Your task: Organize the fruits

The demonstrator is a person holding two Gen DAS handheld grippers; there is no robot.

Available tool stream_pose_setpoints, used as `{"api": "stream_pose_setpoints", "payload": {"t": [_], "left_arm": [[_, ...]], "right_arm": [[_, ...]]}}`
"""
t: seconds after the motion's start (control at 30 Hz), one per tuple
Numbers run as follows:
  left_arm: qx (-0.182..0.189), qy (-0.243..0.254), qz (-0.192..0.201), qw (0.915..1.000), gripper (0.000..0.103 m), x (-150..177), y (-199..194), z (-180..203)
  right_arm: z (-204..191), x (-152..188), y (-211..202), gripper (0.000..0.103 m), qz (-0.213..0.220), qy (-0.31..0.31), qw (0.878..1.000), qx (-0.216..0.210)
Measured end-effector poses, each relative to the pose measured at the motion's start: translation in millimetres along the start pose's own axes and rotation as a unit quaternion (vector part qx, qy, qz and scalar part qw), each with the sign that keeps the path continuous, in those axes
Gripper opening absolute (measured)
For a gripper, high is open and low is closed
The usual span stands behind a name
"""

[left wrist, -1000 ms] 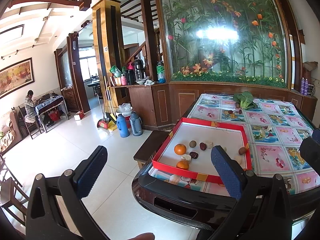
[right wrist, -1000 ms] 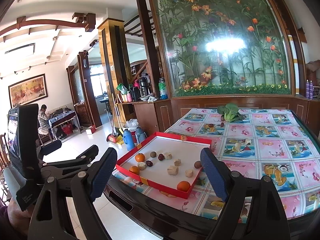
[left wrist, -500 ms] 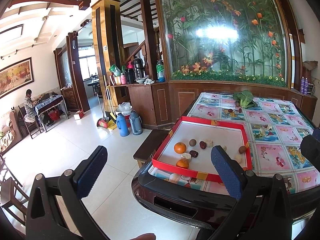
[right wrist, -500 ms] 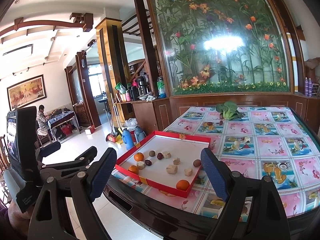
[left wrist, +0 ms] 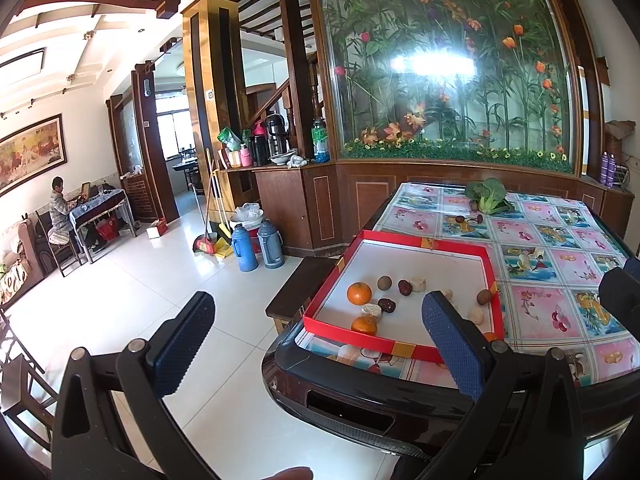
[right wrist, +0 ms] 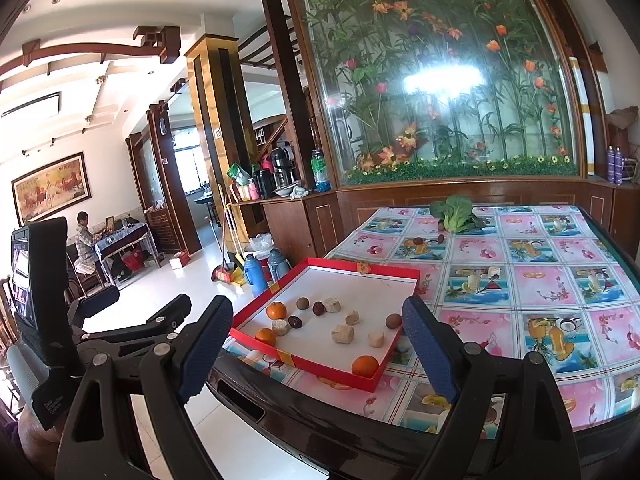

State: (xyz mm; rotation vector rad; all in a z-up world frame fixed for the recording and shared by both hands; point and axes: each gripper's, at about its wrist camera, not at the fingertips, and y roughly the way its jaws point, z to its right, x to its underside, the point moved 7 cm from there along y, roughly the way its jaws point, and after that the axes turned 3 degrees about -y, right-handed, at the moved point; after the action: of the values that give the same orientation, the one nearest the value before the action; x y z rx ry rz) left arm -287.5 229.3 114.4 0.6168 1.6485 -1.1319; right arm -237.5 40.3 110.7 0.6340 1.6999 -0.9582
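Note:
A red-rimmed white tray [right wrist: 362, 271] [left wrist: 420, 245] lies at the table's near left corner. It holds oranges [right wrist: 276, 311] [left wrist: 359, 293], small brown and dark red fruits [right wrist: 303, 303] and pale chunks [right wrist: 343, 333]; one orange [right wrist: 365, 364] sits at its near right corner. My left gripper [left wrist: 316, 344] is open and empty, held off the table's left edge over the floor. My right gripper [right wrist: 316, 356] is open and empty, short of the tray's near edge. The left gripper's body [right wrist: 120, 332] shows at the left of the right wrist view.
A green leafy vegetable [right wrist: 456, 214] and a few small fruits [right wrist: 418, 241] lie at the table's far end. The table [right wrist: 560, 280] has a floral cloth and dark rim. A wooden stool [left wrist: 298, 284], two thermoses [left wrist: 256, 246] and a broom stand on the floor left.
The right gripper's view has risen and shifted a little, so the tray sits slightly lower in it. The left gripper has not visibly moved.

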Motion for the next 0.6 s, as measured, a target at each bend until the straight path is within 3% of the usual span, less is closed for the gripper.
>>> {"api": "stream_pose_setpoints", "payload": {"t": [0.6], "left_arm": [[0.002,0.004,0.000,1.0000,0.103,7.9,0.1,2.3]], "right_arm": [[3.1,-0.4,-0.8,0.087,0.002,0.000,1.000,0.003]]}}
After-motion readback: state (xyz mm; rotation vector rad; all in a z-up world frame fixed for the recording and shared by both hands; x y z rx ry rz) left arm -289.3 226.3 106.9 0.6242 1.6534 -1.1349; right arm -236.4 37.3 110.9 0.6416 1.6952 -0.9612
